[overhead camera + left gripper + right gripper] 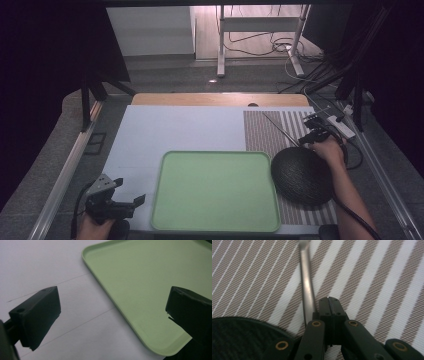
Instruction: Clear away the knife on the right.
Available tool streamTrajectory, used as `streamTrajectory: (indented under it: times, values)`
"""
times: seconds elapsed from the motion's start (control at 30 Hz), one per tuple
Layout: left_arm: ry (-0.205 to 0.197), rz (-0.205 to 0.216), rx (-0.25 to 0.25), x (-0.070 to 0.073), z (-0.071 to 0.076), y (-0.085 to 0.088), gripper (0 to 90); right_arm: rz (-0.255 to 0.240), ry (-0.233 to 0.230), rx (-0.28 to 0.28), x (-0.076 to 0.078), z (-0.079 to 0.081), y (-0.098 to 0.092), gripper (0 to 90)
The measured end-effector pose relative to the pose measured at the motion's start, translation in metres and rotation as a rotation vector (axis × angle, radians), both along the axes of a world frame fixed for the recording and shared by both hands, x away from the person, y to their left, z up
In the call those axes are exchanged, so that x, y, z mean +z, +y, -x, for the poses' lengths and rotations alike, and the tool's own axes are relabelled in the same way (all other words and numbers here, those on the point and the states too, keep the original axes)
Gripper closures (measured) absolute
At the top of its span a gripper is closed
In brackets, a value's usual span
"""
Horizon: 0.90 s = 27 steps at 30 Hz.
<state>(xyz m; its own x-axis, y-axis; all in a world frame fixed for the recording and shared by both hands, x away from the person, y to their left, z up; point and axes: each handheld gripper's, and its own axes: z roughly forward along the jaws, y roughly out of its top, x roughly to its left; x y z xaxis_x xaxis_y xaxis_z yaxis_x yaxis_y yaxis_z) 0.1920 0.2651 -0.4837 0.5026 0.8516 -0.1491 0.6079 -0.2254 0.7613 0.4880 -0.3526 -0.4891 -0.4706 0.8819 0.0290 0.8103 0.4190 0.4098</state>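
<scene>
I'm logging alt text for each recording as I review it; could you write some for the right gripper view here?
The right gripper, its two black jaws pressed together, points across a placemat striped brown and white. A thin metal rod runs up the mat just left of the jaws; whether they pinch it cannot be told. The rim of a dark round textured object fills the lower left corner.

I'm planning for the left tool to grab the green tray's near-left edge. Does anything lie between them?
Nothing visible does. The left tool, jaws open, sits just off the green tray at its left rim, with bare white tabletop between them. The black dome lies beyond the tray's right edge.
</scene>
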Motion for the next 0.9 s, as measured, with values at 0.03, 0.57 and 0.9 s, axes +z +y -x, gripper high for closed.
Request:
streamTrajectory:
  times: [0.03,0.57,0.9]
  values:
    - [0.000,0.000,0.000,0.000,0.000,0.000,0.7,-0.003,0.004,0.007,0.000,0.000,0.001,90.0]
    - [0.000,0.001,0.002,0.000,0.000,0.000,0.6,-0.061,-0.067,-0.042,0.022,-0.006,-0.001,42.5]
    - [0.003,0.006,0.004,0.000,0.000,0.001,0.6,-0.027,-0.031,-0.014,0.021,-0.016,0.022,2.9]
